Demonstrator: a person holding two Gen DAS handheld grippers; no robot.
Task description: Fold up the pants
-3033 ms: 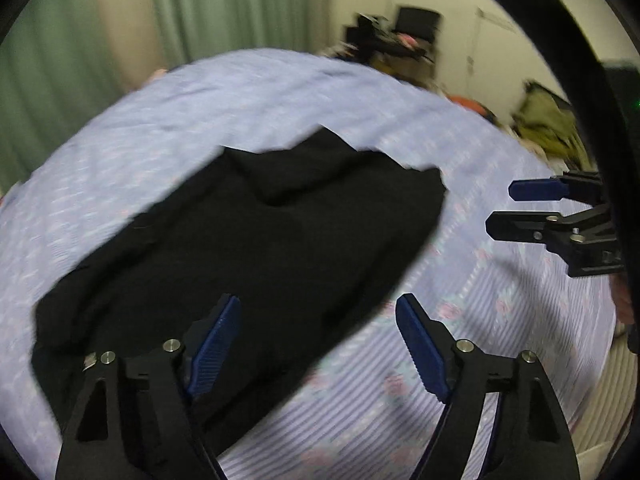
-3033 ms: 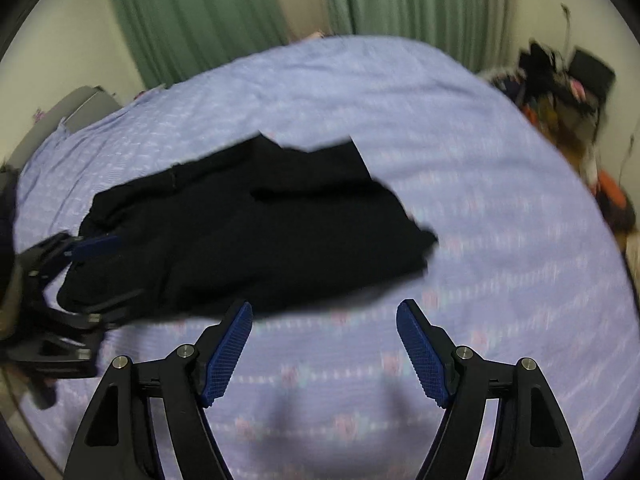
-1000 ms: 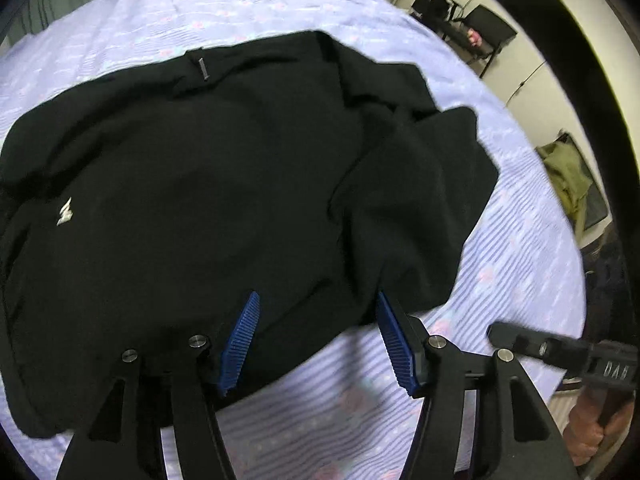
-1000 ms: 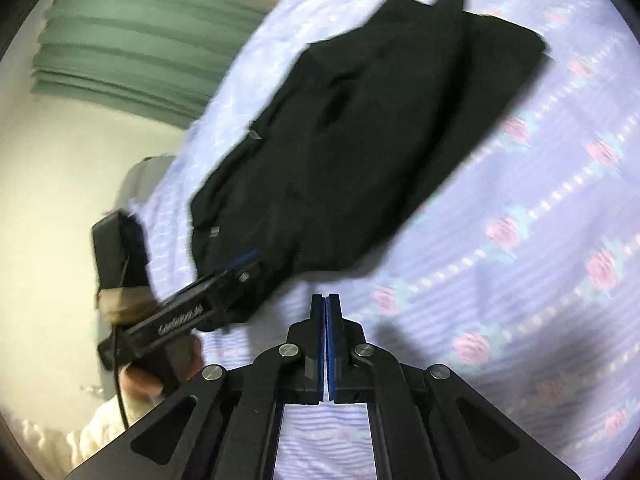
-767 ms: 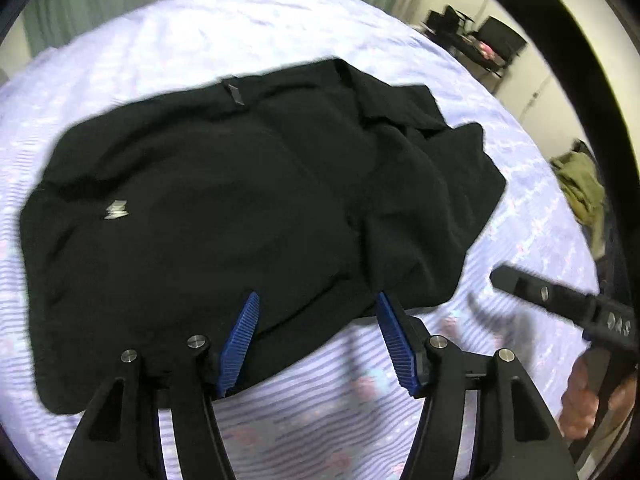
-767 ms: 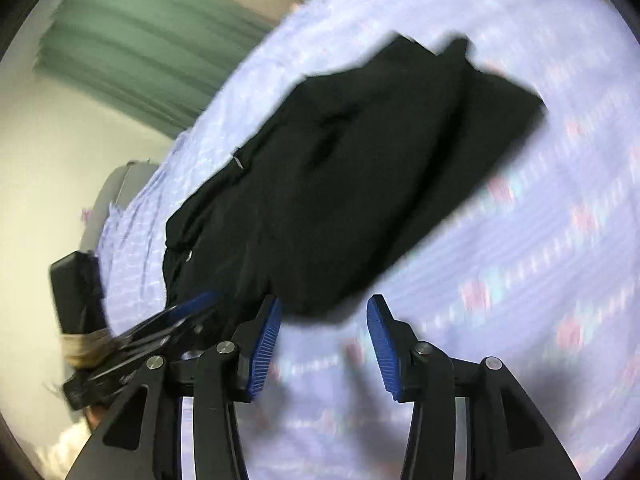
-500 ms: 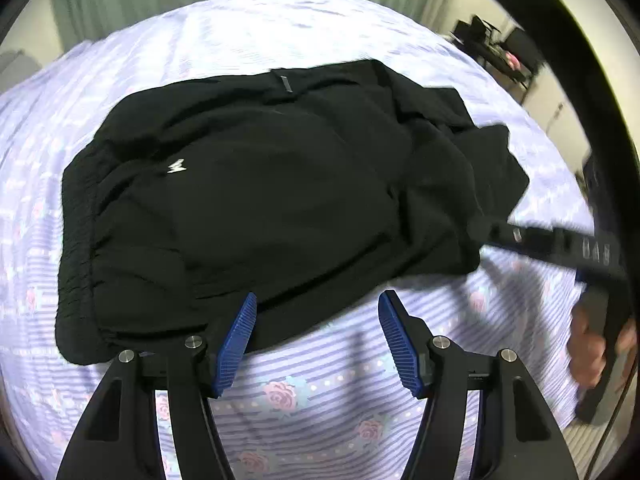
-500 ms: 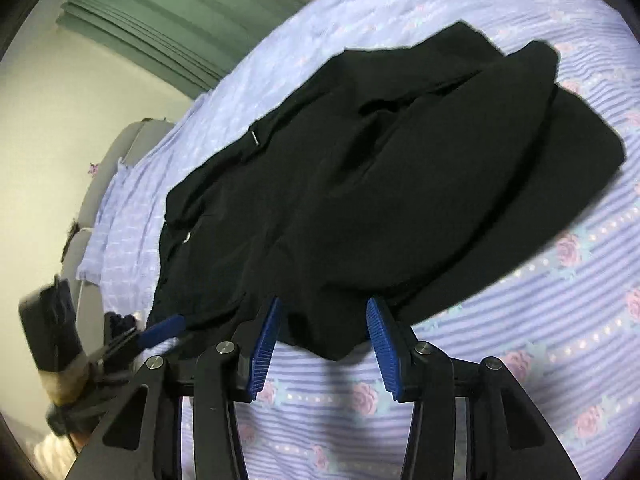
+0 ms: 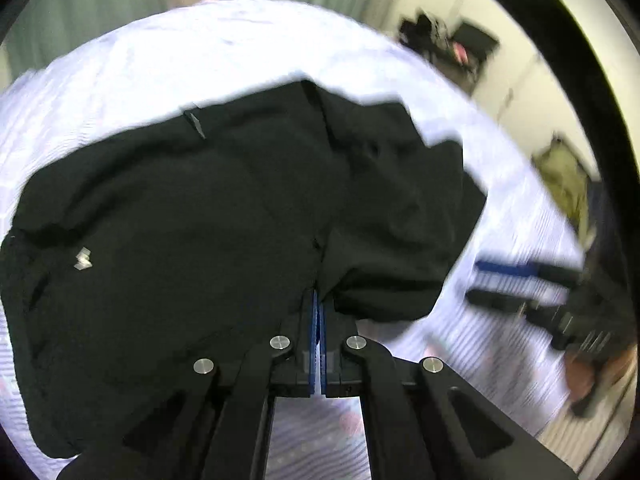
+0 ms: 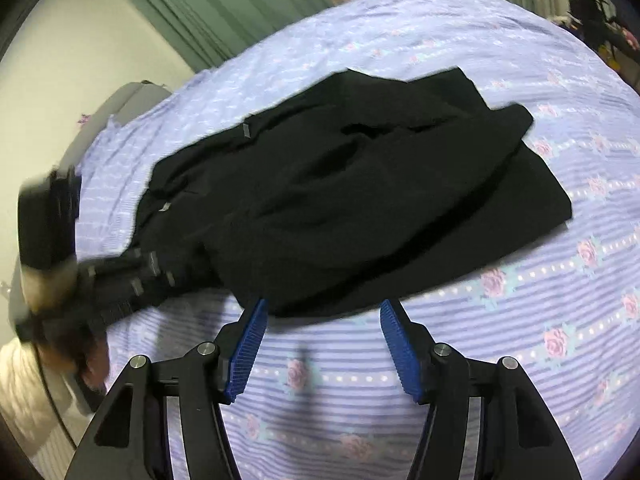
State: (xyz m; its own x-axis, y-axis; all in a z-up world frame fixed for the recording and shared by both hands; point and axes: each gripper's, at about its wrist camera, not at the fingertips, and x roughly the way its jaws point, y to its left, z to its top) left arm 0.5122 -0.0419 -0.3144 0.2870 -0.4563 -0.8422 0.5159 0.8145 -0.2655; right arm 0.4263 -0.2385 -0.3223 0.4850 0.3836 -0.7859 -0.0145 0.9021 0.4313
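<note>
Since half a second ago: left gripper (image 9: pixel 319 300) snapped from wide apart to fingers together, pinching the near edge of the black pants (image 9: pixel 224 216) where the dark fabric gathers up into the blue pads; right gripper (image 10: pixel 320 320) spread from a narrower gap, fingers opening further, nothing between them but striped sheet, the near hem of the pants lying just beyond the tips. Pants spread rumpled across the bed (image 10: pixel 520 320) with its lilac rose-print sheet, waistband end toward the left gripper, leg ends bunched and overlapping toward the far right, a small pale logo (image 9: pixel 83 261) on the hip side. Seen from the right wrist view, left gripper blurred at the pants' left edge, a hand (image 10: pixel 80 356) behind it. Judged from the lie of the cloth: barely begun. Legs roughly stacked but creased, no clean crosswise fold made, edges uneven. Done so far: one grip taken on the near edge. Left to do, probably: a second grip by the open right fingers on the near hem, a lift and carry-over to halve the garment, then smoothing and perhaps another fold. Risk worth noting: only one layer caught, leaving the lower leg behind.
</note>
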